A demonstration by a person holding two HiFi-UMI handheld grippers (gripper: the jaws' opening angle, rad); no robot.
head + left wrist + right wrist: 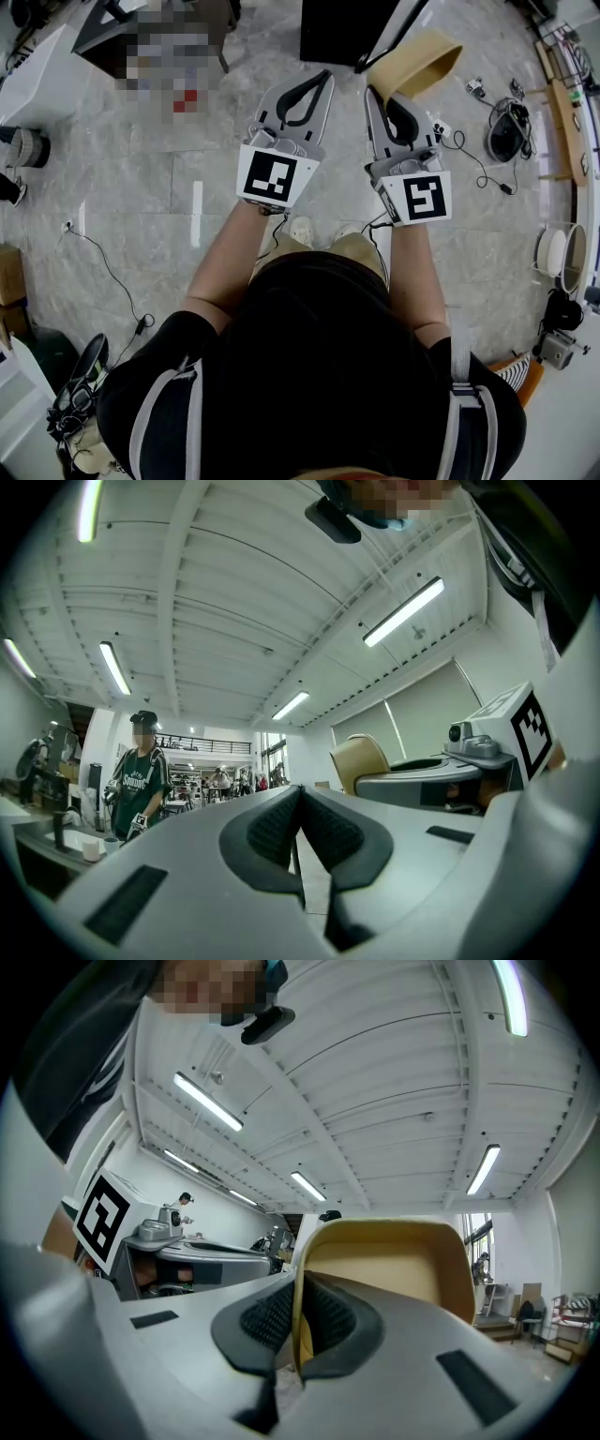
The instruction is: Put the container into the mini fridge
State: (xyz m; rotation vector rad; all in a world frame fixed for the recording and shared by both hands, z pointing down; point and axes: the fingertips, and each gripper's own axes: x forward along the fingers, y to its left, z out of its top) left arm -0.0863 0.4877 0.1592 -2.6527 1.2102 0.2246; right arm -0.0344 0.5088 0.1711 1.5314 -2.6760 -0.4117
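The container [419, 61] is a tan, shallow open tub held up in the air, tilted on its side. My right gripper [373, 92] is shut on its rim, and in the right gripper view the tan wall [394, 1269] passes between the black pads [267, 1316]. My left gripper [324, 77] is level with it on the left, apart from the container, shut with nothing between its pads [272, 827]. From the left gripper view the container [357, 758] and the right gripper's body [441, 778] show to the right. No fridge is clearly identifiable.
A black box [342, 28] stands on the grey tiled floor just beyond the grippers. A dark table [122, 33] is at the far left. Cables and gear [506, 131] lie at the right. A person in black [139, 775] stands far off in the hall.
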